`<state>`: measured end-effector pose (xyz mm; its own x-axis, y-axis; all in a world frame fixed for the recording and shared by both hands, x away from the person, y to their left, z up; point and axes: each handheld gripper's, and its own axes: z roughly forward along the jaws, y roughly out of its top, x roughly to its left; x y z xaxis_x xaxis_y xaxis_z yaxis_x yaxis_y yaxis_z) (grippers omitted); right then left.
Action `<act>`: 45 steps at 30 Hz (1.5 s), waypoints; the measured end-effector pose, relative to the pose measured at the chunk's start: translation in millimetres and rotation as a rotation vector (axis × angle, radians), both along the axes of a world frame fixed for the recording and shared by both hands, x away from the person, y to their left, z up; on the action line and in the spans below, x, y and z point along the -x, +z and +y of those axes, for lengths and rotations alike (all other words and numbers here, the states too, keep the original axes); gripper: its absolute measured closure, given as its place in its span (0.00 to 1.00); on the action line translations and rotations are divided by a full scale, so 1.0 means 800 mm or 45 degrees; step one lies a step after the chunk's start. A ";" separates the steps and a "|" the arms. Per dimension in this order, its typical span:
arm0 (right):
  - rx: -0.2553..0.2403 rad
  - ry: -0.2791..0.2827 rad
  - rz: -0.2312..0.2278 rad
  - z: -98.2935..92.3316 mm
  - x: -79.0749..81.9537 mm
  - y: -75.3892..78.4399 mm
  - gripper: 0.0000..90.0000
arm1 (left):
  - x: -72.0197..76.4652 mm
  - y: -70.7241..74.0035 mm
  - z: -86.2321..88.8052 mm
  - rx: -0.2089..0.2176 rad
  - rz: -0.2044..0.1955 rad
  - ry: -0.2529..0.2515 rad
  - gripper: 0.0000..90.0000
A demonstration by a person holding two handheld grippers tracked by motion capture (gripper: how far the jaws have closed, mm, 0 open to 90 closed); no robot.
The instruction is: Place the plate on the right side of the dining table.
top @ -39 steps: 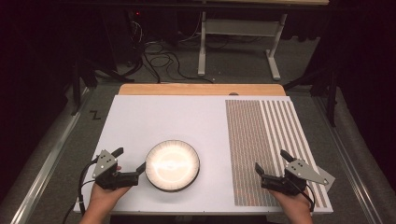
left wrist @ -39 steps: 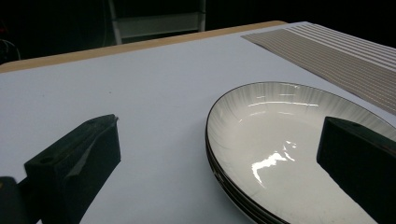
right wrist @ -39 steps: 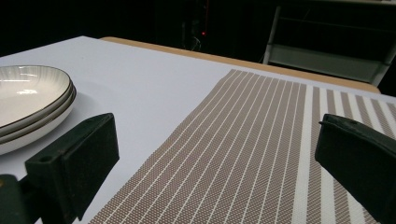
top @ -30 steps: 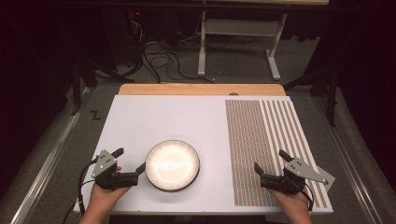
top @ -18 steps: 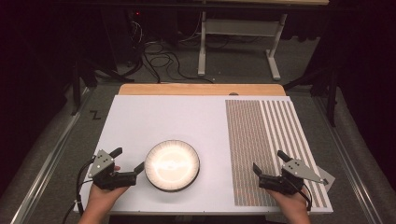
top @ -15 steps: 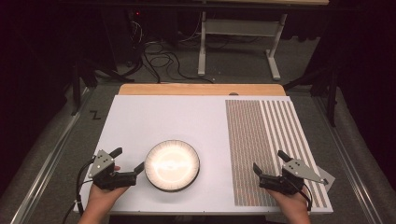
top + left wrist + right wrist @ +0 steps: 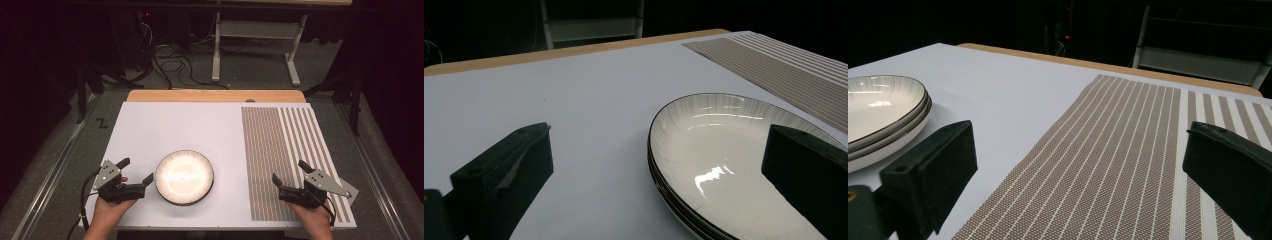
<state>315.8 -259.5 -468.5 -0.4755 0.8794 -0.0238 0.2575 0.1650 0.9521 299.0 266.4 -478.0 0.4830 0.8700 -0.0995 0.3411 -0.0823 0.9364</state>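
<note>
The stacked plates [image 7: 184,177] sit on the near part of the white desk [image 7: 200,127], just beside the left claw [image 7: 136,172], jaws spread and empty, while the right claw [image 7: 291,175], likewise released, hovers over the striped placemat [image 7: 280,145].

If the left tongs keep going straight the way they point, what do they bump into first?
Probably the stack of plates: the left tongs are open, and one jaw already lines up with the near rim. Depth is hard to judge.
</note>
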 end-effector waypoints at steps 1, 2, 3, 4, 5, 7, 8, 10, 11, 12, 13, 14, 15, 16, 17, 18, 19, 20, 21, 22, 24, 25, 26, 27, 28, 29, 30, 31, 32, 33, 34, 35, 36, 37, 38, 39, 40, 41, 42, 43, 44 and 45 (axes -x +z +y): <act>0.006 0.005 -0.001 0.001 0.000 0.000 0.02 | 0.000 0.000 0.000 0.000 0.004 -0.002 0.01; 0.009 0.007 0.010 0.002 0.000 0.000 0.02 | -0.001 0.000 0.001 -0.003 0.005 -0.003 0.01; 0.013 0.008 0.009 0.003 0.001 0.001 0.02 | -0.001 0.000 0.001 -0.004 0.006 -0.003 0.01; 0.015 0.011 0.006 0.003 0.000 0.001 0.02 | -0.001 0.000 0.002 -0.002 0.004 -0.003 0.01; 0.013 0.007 0.013 0.005 0.001 0.003 0.02 | -0.001 0.000 0.002 -0.002 0.004 -0.004 0.00; 0.018 0.014 0.006 0.007 0.000 0.005 0.02 | -0.001 0.000 0.003 -0.001 0.005 -0.007 0.01; 0.017 0.019 0.005 0.009 -0.001 0.006 0.02 | -0.002 0.000 0.003 -0.002 0.007 -0.009 0.01; 0.018 0.019 -0.001 0.012 -0.002 0.008 0.03 | -0.002 0.000 0.004 -0.014 0.013 -0.013 0.01; 0.020 0.026 -0.004 0.012 -0.005 0.010 0.03 | -0.003 0.000 0.004 -0.019 0.015 -0.014 0.01; 0.020 0.026 0.001 0.013 -0.007 0.011 0.03 | -0.003 0.000 0.004 -0.023 0.017 -0.014 0.01; 0.017 0.023 0.000 0.014 -0.009 0.013 0.03 | -0.003 -0.001 0.004 -0.023 0.017 -0.012 0.02; 0.012 0.027 0.008 0.016 -0.010 0.014 0.03 | -0.003 0.000 0.005 -0.024 0.019 -0.013 0.02; 0.017 0.031 0.004 0.017 -0.012 0.016 0.03 | -0.003 0.000 0.006 -0.022 0.015 -0.009 0.02; 0.020 0.030 0.012 0.020 -0.013 0.017 0.03 | -0.003 0.000 0.006 -0.025 0.015 -0.007 0.02; 0.028 0.042 0.013 0.021 -0.014 0.018 0.03 | -0.003 0.000 0.007 -0.021 0.014 -0.006 0.02; 0.028 0.046 0.018 0.024 -0.015 0.019 0.03 | -0.003 0.000 0.008 -0.017 0.018 -0.001 0.02; 0.034 0.052 0.024 0.027 -0.016 0.021 0.03 | -0.003 -0.001 0.009 -0.012 0.012 0.007 0.02; 0.031 0.059 0.028 0.029 -0.017 0.022 0.03 | -0.002 -0.001 0.010 -0.011 0.008 0.012 0.02; 0.032 0.062 0.027 0.031 -0.018 0.022 0.04 | -0.002 0.000 0.010 -0.010 0.001 0.017 0.02; 0.031 0.071 0.034 0.033 -0.019 0.023 0.04 | -0.001 0.000 0.011 -0.012 -0.006 0.023 0.02; 0.034 0.086 0.042 0.038 -0.020 0.023 0.04 | -0.001 0.001 0.012 -0.008 -0.016 0.030 0.02; 0.034 0.091 0.044 0.041 -0.021 0.024 0.04 | -0.001 0.001 0.013 -0.006 -0.016 0.032 0.02; 0.040 0.096 0.048 0.045 -0.022 0.024 0.05 | -0.001 0.001 0.013 -0.004 -0.016 0.032 0.02; 0.041 0.106 0.048 0.047 -0.023 0.024 0.05 | -0.001 0.001 0.014 -0.002 -0.014 0.033 0.02; 0.043 0.115 0.054 0.051 -0.024 0.025 0.05 | -0.001 0.001 0.014 0.000 -0.012 0.033 0.02; 0.049 0.126 0.047 0.055 -0.025 0.025 0.05 | -0.001 0.001 0.015 0.000 -0.011 0.032 0.02; 0.050 0.137 0.051 0.059 -0.026 0.025 0.06 | -0.001 0.001 0.015 0.003 -0.013 0.031 0.02; 0.052 0.139 0.061 0.063 -0.027 0.025 0.06 | -0.001 0.002 0.015 0.001 -0.016 0.032 0.02; 0.048 0.151 0.056 0.067 -0.029 0.025 0.06 | -0.001 0.002 0.016 0.001 -0.020 0.033 0.02; 0.052 0.160 0.061 0.072 -0.030 0.025 0.07 | 0.000 0.003 0.017 0.001 -0.023 0.033 0.02; 0.052 0.164 0.065 0.076 -0.030 0.025 0.07 | 0.000 0.003 0.017 0.002 -0.024 0.033 0.02; 0.050 0.174 0.063 0.079 -0.031 0.025 0.07 | 0.000 0.003 0.017 0.004 -0.027 0.034 0.02; 0.047 0.180 0.068 0.083 -0.032 0.024 0.07 | 0.000 0.003 0.018 0.004 -0.027 0.033 0.02; 0.047 0.188 0.071 0.087 -0.032 0.024 0.08 | 0.000 0.003 0.018 0.004 -0.030 0.034 0.02; 0.048 0.196 0.071 0.091 -0.033 0.023 0.08 | 0.000 0.003 0.019 0.007 -0.028 0.032 0.02; 0.044 0.205 0.076 0.096 -0.033 0.023 0.09 | 0.000 0.003 0.019 0.009 -0.027 0.030 0.02; 0.043 0.209 0.081 0.099 -0.034 0.022 0.09 | 0.000 0.003 0.020 0.011 -0.029 0.029 0.02; 0.043 0.217 0.084 0.103 -0.035 0.022 0.10 | 0.001 0.003 0.020 0.006 -0.028 0.027 0.02; 0.044 0.229 0.086 0.107 -0.036 0.021 0.10 | 0.001 0.004 0.021 0.005 -0.031 0.028 0.02; 0.041 0.236 0.090 0.110 -0.037 0.020 0.11 | 0.001 0.004 0.021 0.003 -0.035 0.028 0.02; 0.040 0.244 0.097 0.114 -0.038 0.020 0.12 | 0.001 0.004 0.021 0.005 -0.036 0.028 0.02; 0.037 0.253 0.101 0.118 -0.039 0.019 0.13 | 0.001 0.004 0.022 0.007 -0.037 0.028 0.02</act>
<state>346.6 -165.2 -453.1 -0.6408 0.7677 -0.0034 0.2913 0.2473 0.9241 298.1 283.9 -474.7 0.4668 0.8798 -0.0901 0.3151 -0.0702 0.9465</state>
